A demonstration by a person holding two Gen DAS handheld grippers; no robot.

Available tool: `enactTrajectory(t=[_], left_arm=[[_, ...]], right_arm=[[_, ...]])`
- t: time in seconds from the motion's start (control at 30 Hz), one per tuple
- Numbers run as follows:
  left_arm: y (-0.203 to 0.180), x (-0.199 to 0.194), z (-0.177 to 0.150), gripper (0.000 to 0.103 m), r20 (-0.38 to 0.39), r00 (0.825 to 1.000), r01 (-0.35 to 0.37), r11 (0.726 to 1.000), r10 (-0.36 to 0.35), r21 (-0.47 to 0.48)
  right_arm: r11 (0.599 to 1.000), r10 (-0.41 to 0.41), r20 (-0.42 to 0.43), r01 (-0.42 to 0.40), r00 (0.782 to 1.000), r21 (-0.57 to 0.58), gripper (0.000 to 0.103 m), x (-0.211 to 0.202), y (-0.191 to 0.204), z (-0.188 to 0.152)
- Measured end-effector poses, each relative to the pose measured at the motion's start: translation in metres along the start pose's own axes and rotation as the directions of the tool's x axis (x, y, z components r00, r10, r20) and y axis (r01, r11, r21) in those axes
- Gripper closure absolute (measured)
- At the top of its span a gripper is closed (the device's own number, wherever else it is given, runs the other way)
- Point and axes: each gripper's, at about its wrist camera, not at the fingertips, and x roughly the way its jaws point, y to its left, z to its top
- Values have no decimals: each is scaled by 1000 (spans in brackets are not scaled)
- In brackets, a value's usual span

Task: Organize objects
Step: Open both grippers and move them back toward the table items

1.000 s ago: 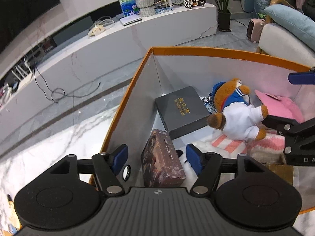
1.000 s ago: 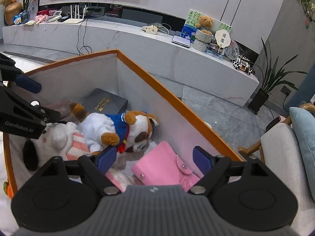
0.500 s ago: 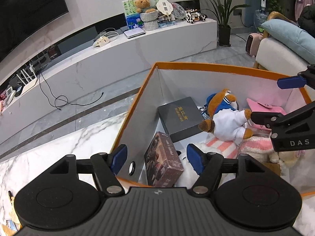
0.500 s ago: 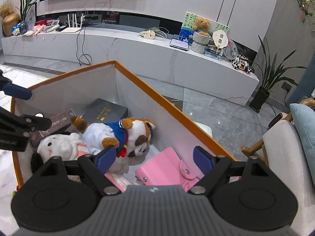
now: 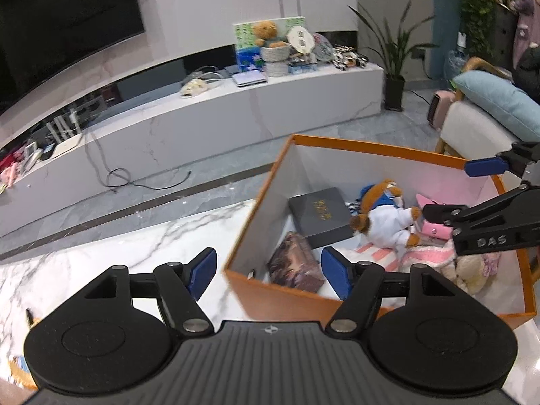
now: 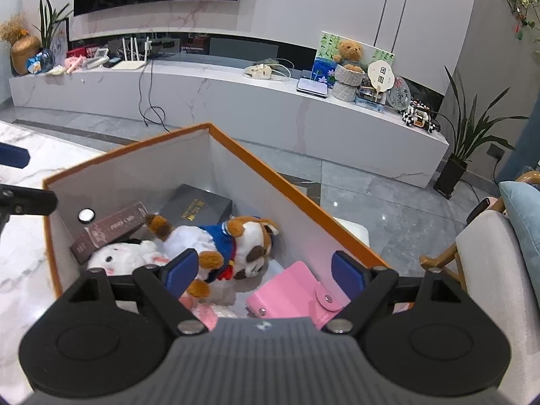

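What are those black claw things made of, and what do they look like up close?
Both look alike. The left gripper and right gripper have matte black bodies with a ribbed grey centre panel, two round black discs at the sides, silver pivot pins and jointed black linkage arms. Their fingertips carry blue pads. White lettering marks one finger arm. No cables or sleeves show.

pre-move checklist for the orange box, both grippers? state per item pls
1. Left hand-held gripper empty, jaws just opened further: ok.
2. Right hand-held gripper open, nothing between its pads: ok.
3. Plush dog inside the orange box: ok.
4. Pink wallet inside the box: ok.
5. Black box and brown card box inside: ok.
6. Items left on the marble table: cannot tell.
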Motion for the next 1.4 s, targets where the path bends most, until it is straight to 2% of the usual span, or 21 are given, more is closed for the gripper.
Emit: enactTrajectory(t=[0.2,0.37,0.5,0.63,0.77,0.9,1.0,1.13,1.4], left_arm=[[21,-19,-20,19,-11,999,-40,996,39,-85],[21,-30,-49,17,-19,1000,-24,995,22,-94],[23,-28,-75,17,-16,998,-55,994,54,-94],[21,-26,-101,17,-35,993,-119,991,116,-69],[23,-28,-122,17,-66,990,-130,990,126,-52],[32,-31,-138,17,-83,986,-152,986,147,-69],[40,-36,-145,17,-75,977,-202,977,197,-69],[54,-39,-152,16,-76,971,-234,969,228,-75],[80,-30,-171,16,-156,961,-247,960,226,-129]], right_arm=[[995,80,76,-84,994,50,16,-20,1,5],[984,160,126,-168,979,59,17,-35,12,7],[969,247,147,-247,958,-17,18,-48,36,2],[936,343,151,-324,927,-135,20,-61,68,-6],[889,425,119,-389,897,-242,23,-68,98,-18],[852,457,53,-420,888,-312,25,-62,125,-31],[842,446,1,-419,895,-340,25,-53,140,-39],[842,421,-69,-418,904,-341,25,-39,151,-42],[835,408,-138,-431,902,-343,25,-24,160,-53]])
